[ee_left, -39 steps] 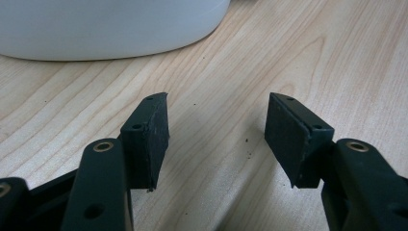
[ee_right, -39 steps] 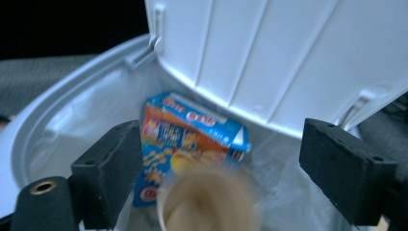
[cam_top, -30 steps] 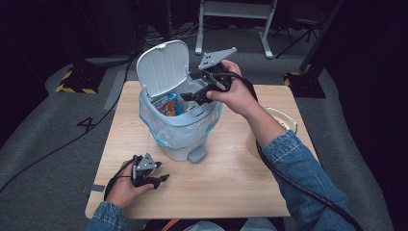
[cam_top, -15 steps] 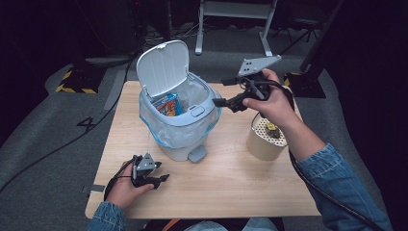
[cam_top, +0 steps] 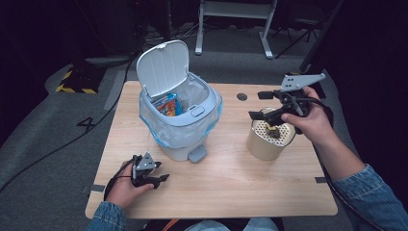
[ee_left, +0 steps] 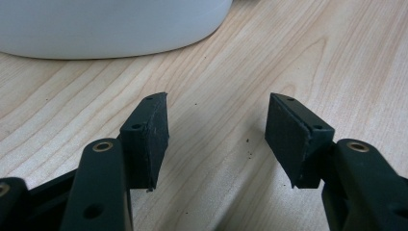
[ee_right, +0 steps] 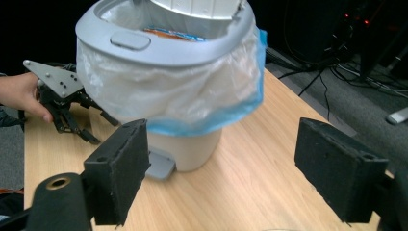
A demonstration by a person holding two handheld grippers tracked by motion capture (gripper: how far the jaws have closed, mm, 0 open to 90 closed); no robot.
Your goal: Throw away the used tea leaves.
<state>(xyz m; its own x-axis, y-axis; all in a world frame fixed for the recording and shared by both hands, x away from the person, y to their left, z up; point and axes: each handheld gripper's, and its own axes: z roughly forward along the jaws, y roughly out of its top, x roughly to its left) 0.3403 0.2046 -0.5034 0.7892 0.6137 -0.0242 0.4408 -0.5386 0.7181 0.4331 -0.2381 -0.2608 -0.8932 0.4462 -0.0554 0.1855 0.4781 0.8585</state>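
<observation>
Right claw (cam_top: pixel 263 107), jaws apart and empty, hovers right of frame above perforated cup (cam_top: pixel 269 140), probably for next item for bin (cam_top: pixel 180 118); left claw (cam_top: pixel 155 177), apart, idles lower left on surface (cam_top: pixel 231 183).

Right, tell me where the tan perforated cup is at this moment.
In the high view the tan perforated cup stands on the right part of the table, right of the lidded bin, directly beneath the right gripper.

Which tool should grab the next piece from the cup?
Right. The right tool hovers open just over the cup, while the left tool rests open on the table, beyond the bin.
</observation>
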